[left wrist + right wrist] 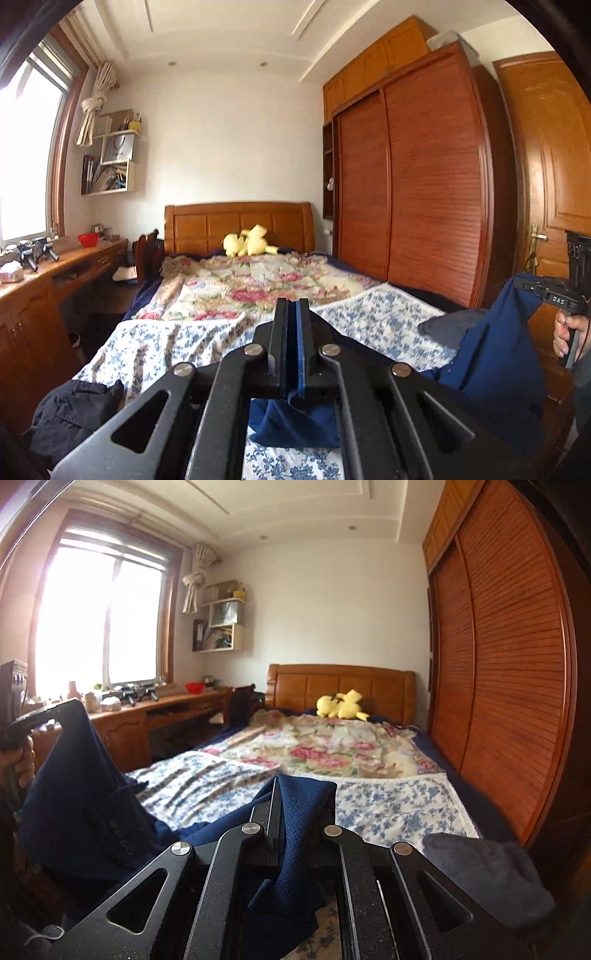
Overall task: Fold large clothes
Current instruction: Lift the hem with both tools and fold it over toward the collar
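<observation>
A navy blue garment [495, 354] hangs between my two grippers above the foot of the bed. My left gripper [294, 306] is shut on a thin edge of it, and the cloth sags below the jaws. My right gripper [301, 786] is shut on a thicker bunch of the same navy garment [85, 812], which drapes over its tip. Each view shows the other gripper at its edge: the right gripper [554, 297] at far right, the left gripper [48, 710] at far left, both raised with cloth hanging down.
The bed [236, 291] has a floral quilt and a blue-and-white sheet, with a yellow plush toy [247, 242] by the headboard. A black garment [70, 413] lies at the bed's near left, a grey one [487, 871] at near right. Wardrobe [417, 192] right, desk [59, 269] left.
</observation>
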### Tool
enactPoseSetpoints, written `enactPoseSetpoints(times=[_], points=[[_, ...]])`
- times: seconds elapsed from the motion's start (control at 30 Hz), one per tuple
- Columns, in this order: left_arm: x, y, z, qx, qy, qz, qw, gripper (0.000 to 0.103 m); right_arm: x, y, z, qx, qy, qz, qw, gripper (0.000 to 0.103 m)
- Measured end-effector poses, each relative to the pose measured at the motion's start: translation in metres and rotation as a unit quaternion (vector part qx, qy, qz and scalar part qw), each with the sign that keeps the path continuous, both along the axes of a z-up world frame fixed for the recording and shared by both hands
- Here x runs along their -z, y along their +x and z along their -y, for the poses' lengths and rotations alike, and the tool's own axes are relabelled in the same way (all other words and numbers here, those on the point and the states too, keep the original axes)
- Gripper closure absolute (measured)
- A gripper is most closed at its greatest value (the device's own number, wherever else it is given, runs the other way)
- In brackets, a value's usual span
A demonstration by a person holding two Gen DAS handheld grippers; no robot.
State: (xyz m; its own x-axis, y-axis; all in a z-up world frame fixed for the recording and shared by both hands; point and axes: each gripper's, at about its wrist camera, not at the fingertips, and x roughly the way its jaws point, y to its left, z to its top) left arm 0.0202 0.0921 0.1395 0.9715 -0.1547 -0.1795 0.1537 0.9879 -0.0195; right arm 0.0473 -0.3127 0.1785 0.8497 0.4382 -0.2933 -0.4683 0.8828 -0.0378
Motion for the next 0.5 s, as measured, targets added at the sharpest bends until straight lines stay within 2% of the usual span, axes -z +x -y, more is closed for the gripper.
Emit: enactPoseSetpoints(times=[0.23, 0.37, 0.5], points=[[0.071, 0.084, -0.009, -0.014, -0.007, -0.065, 0.9978, 0.103, 0.077, 0.062, -0.021, 0.014, -0.044, -0.067, 0.997, 0.1], [0.095, 0.123, -0.011, -0.026, -0.007, -0.079, 0.9965, 0.103, 0.121, 0.106, -0.032, 0.038, -0.067, -0.088, 0.993, 0.1], [0.105, 0.152, -0.01, -0.029, -0.009, -0.083, 0.9961, 0.103, 0.149, 0.144, -0.032, 0.063, -0.065, -0.108, 0.99, 0.1]])
